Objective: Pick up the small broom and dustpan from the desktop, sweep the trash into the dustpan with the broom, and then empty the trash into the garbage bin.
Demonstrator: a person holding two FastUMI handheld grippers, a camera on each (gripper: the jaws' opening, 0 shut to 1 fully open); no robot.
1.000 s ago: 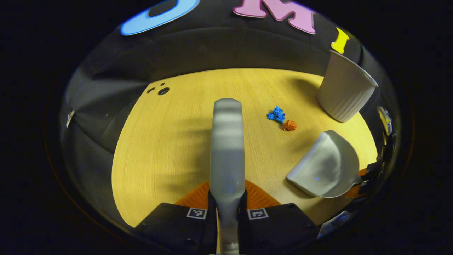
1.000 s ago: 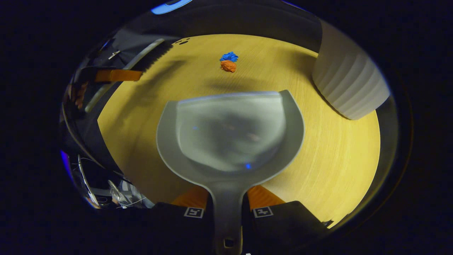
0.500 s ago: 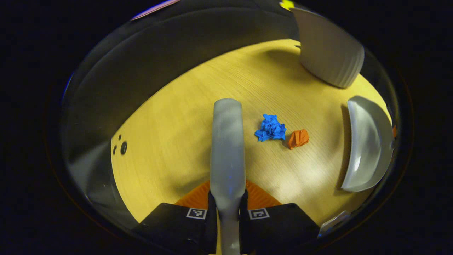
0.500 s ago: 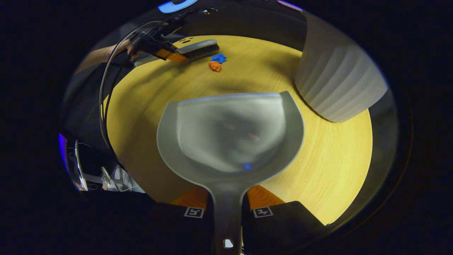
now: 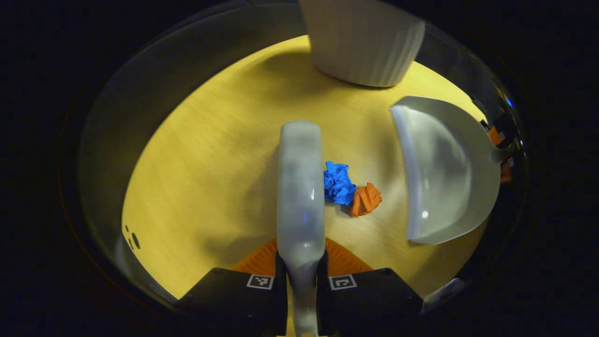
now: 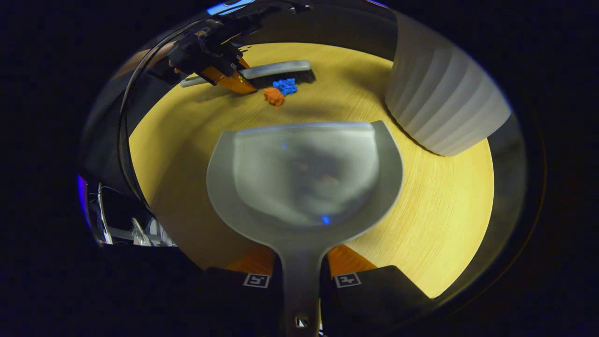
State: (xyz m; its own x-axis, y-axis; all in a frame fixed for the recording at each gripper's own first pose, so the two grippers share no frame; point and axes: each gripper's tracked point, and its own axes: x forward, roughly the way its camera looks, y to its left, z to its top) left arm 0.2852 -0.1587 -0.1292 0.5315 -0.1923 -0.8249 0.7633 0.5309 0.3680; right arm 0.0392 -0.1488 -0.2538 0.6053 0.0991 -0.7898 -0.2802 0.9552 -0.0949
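Pale wood desktop (image 5: 210, 164), dark booth wall behind. White ribbed garbage bin (image 5: 362, 44) stands at the far edge.

Left gripper (image 5: 301, 276): fingers pinch the broom (image 5: 299, 187) handle. Blue paper wad (image 5: 338, 182) touches the broom's side; orange wad (image 5: 366, 199) sits just beside it, between broom and dustpan (image 5: 444, 168).

Right gripper (image 6: 302, 281): fingers clamp the dustpan handle, pan mouth facing the wads. Right gripper view adds the broom's dark bristles against the blue wad and a cable looping at the left.
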